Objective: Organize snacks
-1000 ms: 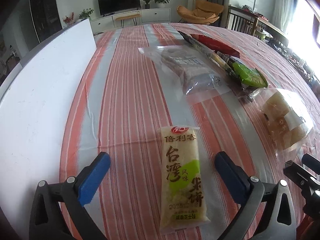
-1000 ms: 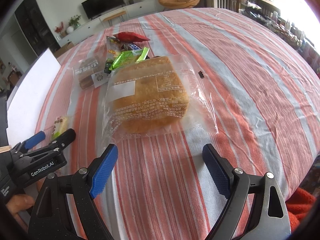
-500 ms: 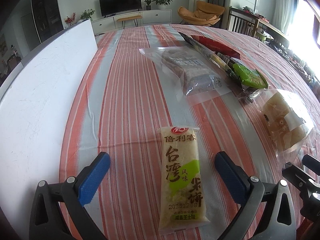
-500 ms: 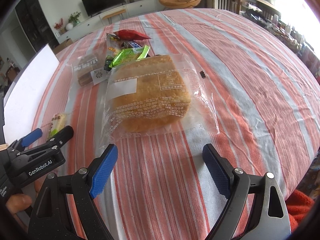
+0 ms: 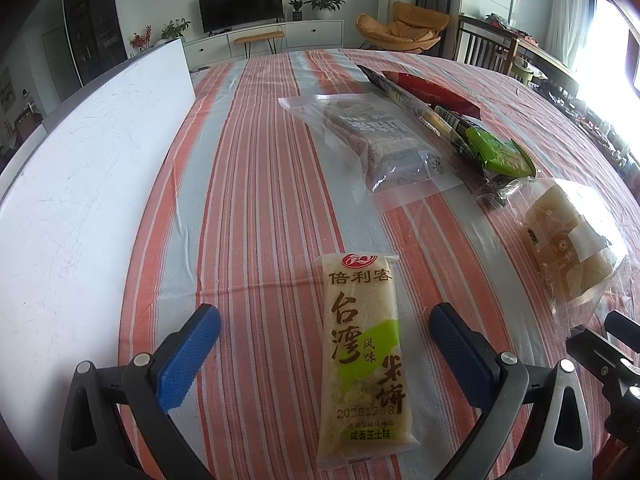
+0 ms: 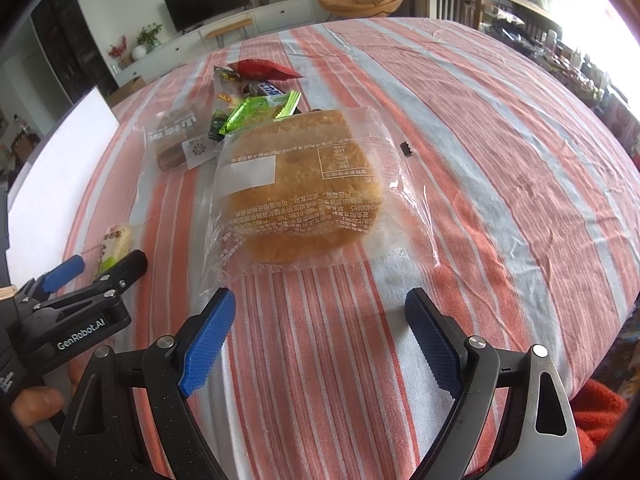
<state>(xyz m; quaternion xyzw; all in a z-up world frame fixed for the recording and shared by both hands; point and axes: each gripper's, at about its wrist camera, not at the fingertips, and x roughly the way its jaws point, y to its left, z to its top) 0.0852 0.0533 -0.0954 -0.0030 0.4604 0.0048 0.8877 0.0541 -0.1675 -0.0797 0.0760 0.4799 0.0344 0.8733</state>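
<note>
The left gripper (image 5: 324,350) hovers with jaws released, the rice cracker packet (image 5: 362,360) lying between them on the striped tabletop (image 5: 248,184). The right gripper (image 6: 320,340) is likewise spread wide, the bagged bread (image 6: 304,188) just ahead of its jaws. Judging by this, picking is about to begin: next, lower and close across the packet's narrow width.

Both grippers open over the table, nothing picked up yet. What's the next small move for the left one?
Probably lower the left gripper and close on the rice cracker packet. The packet lies flat on the striped tablecloth, lengthwise between the open jaws, with free cloth on both sides.
</note>
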